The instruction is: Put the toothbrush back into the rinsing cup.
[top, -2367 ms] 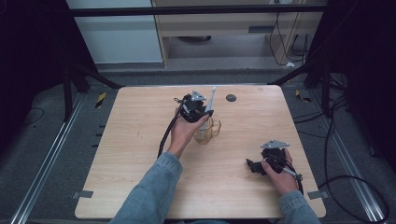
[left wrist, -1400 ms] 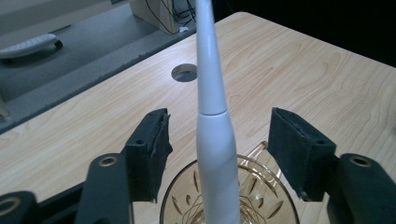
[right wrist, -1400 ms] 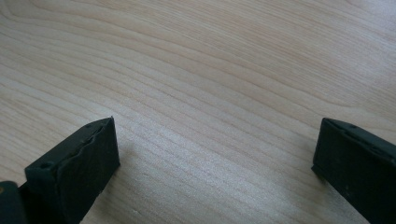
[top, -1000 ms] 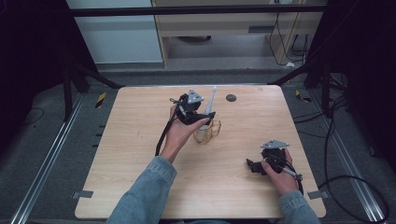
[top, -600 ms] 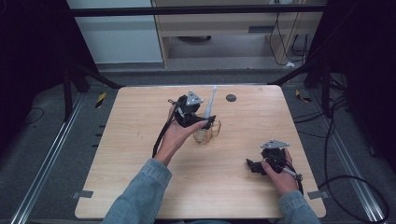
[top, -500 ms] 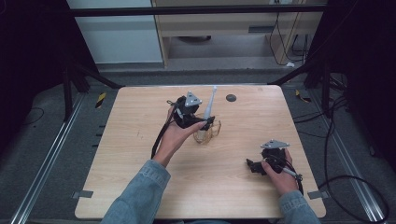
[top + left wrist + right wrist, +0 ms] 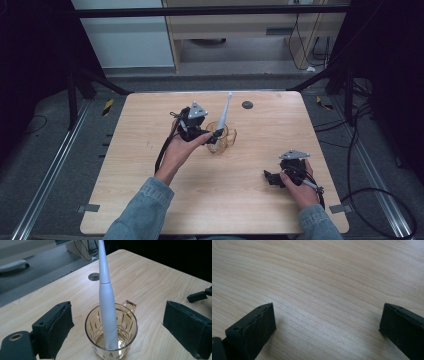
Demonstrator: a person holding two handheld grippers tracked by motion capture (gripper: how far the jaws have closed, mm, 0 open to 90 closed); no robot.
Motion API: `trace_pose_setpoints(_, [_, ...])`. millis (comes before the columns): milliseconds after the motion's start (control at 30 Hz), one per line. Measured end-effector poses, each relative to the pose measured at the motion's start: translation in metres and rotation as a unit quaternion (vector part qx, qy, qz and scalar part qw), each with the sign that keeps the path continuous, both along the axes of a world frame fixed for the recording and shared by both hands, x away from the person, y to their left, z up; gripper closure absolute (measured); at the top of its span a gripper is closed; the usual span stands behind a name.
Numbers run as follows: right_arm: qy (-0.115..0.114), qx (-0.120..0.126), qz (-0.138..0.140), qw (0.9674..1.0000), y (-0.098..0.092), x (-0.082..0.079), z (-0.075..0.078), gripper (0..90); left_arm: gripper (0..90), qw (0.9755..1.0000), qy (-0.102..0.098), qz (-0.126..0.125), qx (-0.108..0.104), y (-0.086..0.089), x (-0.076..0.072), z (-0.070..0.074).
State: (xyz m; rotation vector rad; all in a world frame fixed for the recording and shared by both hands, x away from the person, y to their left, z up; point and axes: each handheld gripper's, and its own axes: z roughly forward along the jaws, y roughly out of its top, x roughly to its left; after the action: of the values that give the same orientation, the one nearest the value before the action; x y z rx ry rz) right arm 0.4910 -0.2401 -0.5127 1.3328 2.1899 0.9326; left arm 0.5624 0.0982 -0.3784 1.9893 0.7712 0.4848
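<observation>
Toothbrush [image 7: 107,302] light, stiff, smooth, leans in fragile glass cup [image 7: 112,340]. Left claw [image 7: 125,332] wide, just opened, pads clear of cup. Right claw [image 7: 327,332] wide, empty on surface [image 7: 150,165]. Grasp thick lower handle.

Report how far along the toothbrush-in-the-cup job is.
Done: the white toothbrush stands leaning in the amber glass cup on the table. In hand: the left gripper has just been opening, its jaws wide and clear of the cup. Left: pulling that gripper away. The right gripper rests open on bare wood.

My left gripper [image 7: 117,325] has just opened its jaws and backed off the amber mug [image 7: 111,333], toothbrush [image 7: 107,305] left standing inside.
</observation>
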Motion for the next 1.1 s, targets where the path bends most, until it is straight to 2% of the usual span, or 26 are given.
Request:
trace_pose_setpoints(67, [0.0, 0.0, 0.0, 1.0, 0.0, 0.0, 0.0, 0.4, 8.3, 0.9999, -0.003, 0.001, 0.014, 0.002, -0.001, -0.001])
trace_pose_setpoints(300, [0.0, 0.001, -0.004, 1.0, 0.0, -0.001, 0.0, 0.4, 8.0, 0.9999, -0.005, 0.008, 0.012, 0.018, -0.01, -0.004])
trace_pose_setpoints(433, [0.0, 0.001, -0.006, 1.0, 0.001, -0.002, 0.0, 0.4, 7.5, 0.9995, -0.005, 0.012, 0.028, 0.032, -0.014, -0.006])
trace_pose_setpoints(567, [0.0, 0.002, -0.007, 1.0, 0.001, -0.002, 0.0, 0.4, 6.6, 0.9995, -0.007, 0.026, 0.016, 0.053, -0.021, -0.011])
trace_pose_setpoints(667, [0.0, 0.001, -0.007, 1.0, 0.001, -0.002, 0.0, 0.3, 6.2, 0.9991, -0.002, 0.039, 0.014, 0.069, -0.024, -0.019])
trace_pose_setpoints(900, [0.0, 0.001, -0.008, 1.0, 0.001, -0.002, 0.0, 0.3, 6.1, 0.9973, 0.016, 0.066, 0.028, 0.097, -0.027, -0.034])
trace_pose_setpoints(1100, [0.001, 0.002, -0.008, 1.0, 0.001, -0.002, 0.0, 0.3, 7.4, 0.9959, 0.019, 0.08, 0.037, 0.116, -0.028, -0.042])
